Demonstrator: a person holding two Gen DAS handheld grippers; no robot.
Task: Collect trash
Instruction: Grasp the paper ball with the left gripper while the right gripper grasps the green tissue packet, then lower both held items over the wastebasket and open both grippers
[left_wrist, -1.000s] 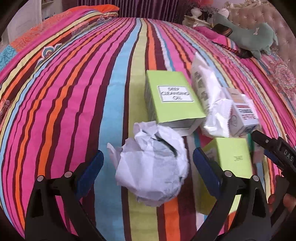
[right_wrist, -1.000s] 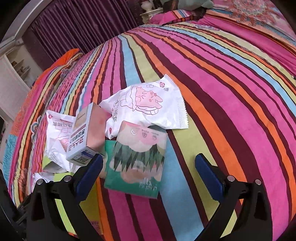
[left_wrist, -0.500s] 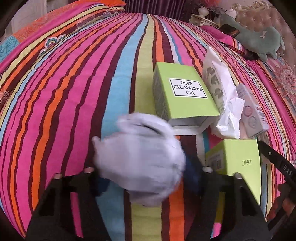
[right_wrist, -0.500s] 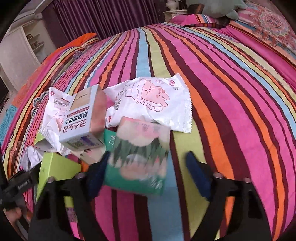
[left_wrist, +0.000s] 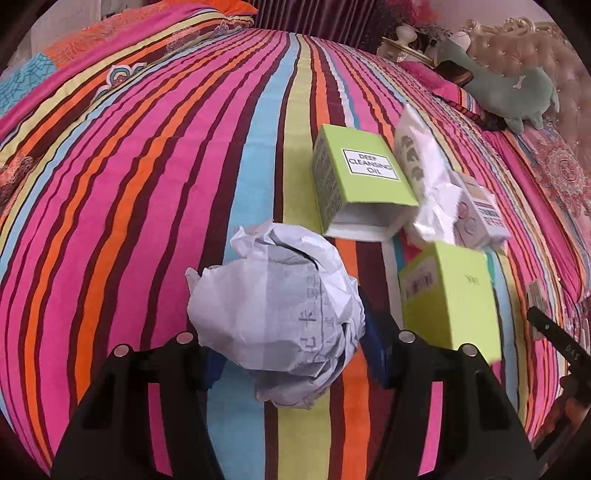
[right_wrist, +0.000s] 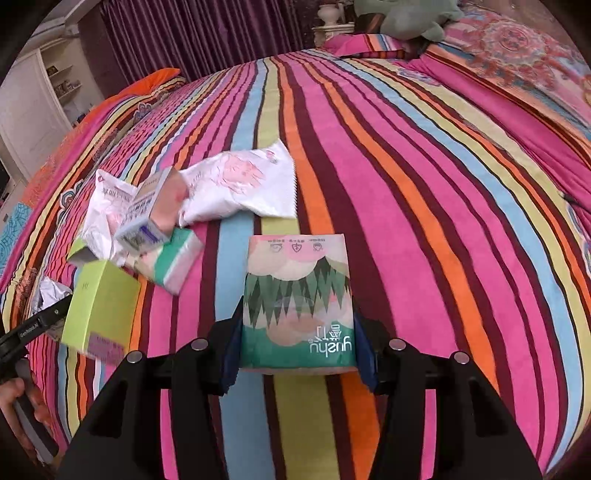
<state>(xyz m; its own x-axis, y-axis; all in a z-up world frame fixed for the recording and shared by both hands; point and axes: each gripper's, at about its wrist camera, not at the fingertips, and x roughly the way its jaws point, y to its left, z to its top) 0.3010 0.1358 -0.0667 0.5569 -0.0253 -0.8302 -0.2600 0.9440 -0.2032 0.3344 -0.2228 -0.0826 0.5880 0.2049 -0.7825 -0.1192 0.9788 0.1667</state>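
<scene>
My left gripper (left_wrist: 291, 360) is shut on a crumpled white paper ball (left_wrist: 277, 314) and holds it above the striped bedspread (left_wrist: 147, 184). My right gripper (right_wrist: 297, 356) is shut on a green tissue pack (right_wrist: 297, 306) printed with trees, lifted off the bed. More trash lies in a pile: a green box marked "Deep Cleansing Oil" (left_wrist: 360, 184), a second green box (left_wrist: 448, 295), a white wrapper (left_wrist: 421, 173), a small white carton (left_wrist: 480, 214). In the right wrist view the pile shows a white snack bag (right_wrist: 240, 188), the carton (right_wrist: 151, 214) and the green box (right_wrist: 98, 310).
A second tissue pack (right_wrist: 170, 262) lies under the carton. A green plush toy (left_wrist: 509, 96) and a tufted headboard (left_wrist: 554, 66) are at the bed's far right. Purple curtains (right_wrist: 192, 37) and a white cabinet (right_wrist: 33, 99) stand beyond the bed.
Both grippers closed from open: the left on the paper ball, the right on the tissue pack. Both objects are now lifted off the bedspread and away from the pile.
</scene>
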